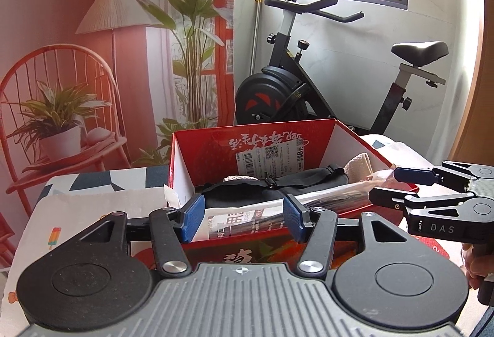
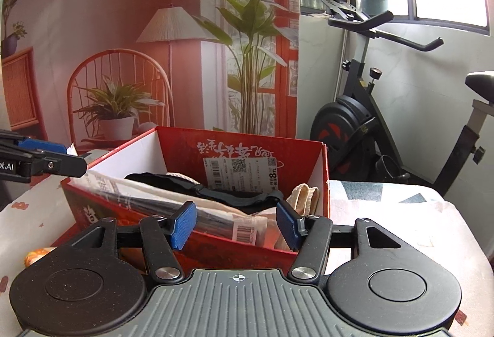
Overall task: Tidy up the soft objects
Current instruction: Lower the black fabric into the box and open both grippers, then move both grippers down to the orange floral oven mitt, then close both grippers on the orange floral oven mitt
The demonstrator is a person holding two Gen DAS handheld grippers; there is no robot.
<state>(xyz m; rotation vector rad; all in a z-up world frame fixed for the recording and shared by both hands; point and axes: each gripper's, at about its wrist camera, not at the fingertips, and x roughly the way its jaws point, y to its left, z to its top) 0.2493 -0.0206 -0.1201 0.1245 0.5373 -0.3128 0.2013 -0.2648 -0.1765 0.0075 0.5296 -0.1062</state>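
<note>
A red cardboard box (image 1: 210, 145) (image 2: 182, 148) stands open on the table in front of both grippers. Inside it lie a black fabric item with a strap (image 1: 308, 179) (image 2: 160, 179) and a cream knitted cloth (image 1: 361, 164) (image 2: 304, 196). A long plastic-wrapped package (image 1: 333, 196) (image 2: 139, 198) rests slanted over the near part of the box. My left gripper (image 1: 244, 219) hovers at the box's near rim, open, its blue pads touching nothing. My right gripper (image 2: 236, 224) is likewise open and empty at the rim. Each shows from the side in the other's view: right gripper (image 1: 389, 185), left gripper (image 2: 72, 156).
The table carries a patterned white cloth (image 1: 92, 204) (image 2: 386, 213). A black exercise bike (image 1: 308, 90) (image 2: 364, 120) stands behind it by the window. A printed backdrop (image 1: 61, 59) with a chair, lamp and plants hangs at the left. A hand (image 1: 475, 263) holds the right gripper.
</note>
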